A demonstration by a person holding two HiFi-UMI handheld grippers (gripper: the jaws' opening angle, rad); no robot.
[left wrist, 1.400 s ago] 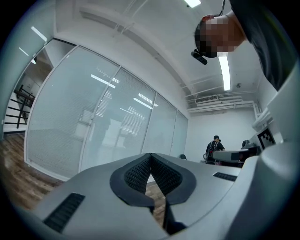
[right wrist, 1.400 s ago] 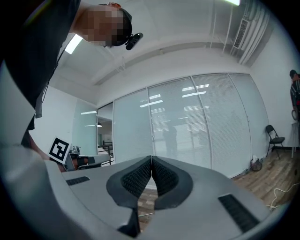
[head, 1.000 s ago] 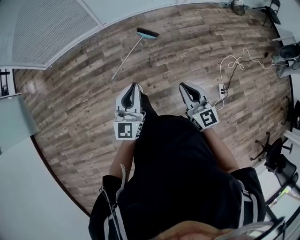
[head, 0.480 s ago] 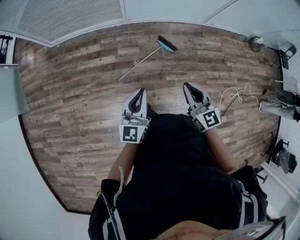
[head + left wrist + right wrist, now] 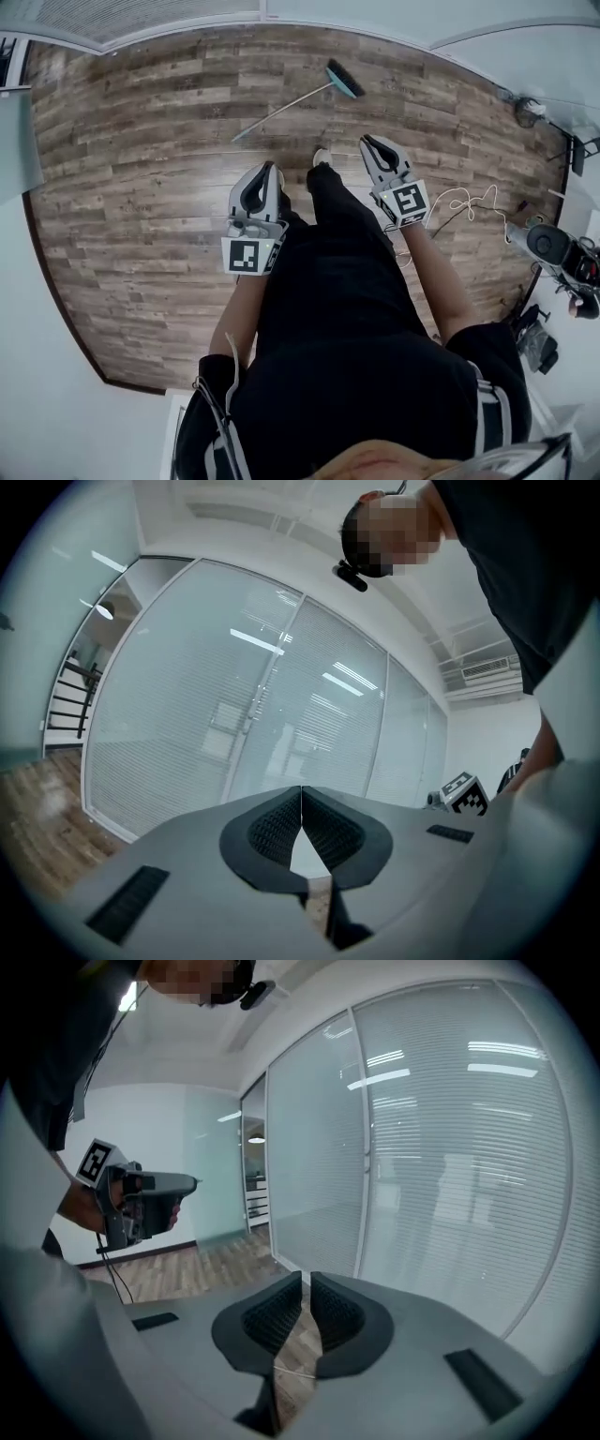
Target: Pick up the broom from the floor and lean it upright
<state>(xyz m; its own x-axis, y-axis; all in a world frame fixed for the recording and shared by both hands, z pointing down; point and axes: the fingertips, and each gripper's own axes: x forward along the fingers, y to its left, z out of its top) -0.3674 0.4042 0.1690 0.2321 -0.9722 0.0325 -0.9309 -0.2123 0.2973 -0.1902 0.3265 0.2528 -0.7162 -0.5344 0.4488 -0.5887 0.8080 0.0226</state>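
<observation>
The broom (image 5: 342,80), with a teal head and a thin pale handle (image 5: 281,111), lies flat on the wooden floor ahead of me in the head view. My left gripper (image 5: 269,169) hangs shut and empty, below and left of the handle's free end. In the left gripper view its jaws (image 5: 301,794) meet at the tips. Just below the broom head, my right gripper (image 5: 368,141) is held out shut with nothing in it. The right gripper view shows its pads (image 5: 281,1312) almost touching over the floorboards. Neither gripper touches the broom.
Glass walls with blinds (image 5: 281,14) run behind the broom. A white cable (image 5: 466,200) loops on the floor at the right, near chair bases and gear (image 5: 553,248). My shoe (image 5: 322,157) steps between the grippers. The left gripper (image 5: 141,1206) shows in the right gripper view.
I have walked toward the broom, so it now lies closer and further right in the head view. Both grippers moved forward with me, the right one reaching further ahead. Both stayed shut.
</observation>
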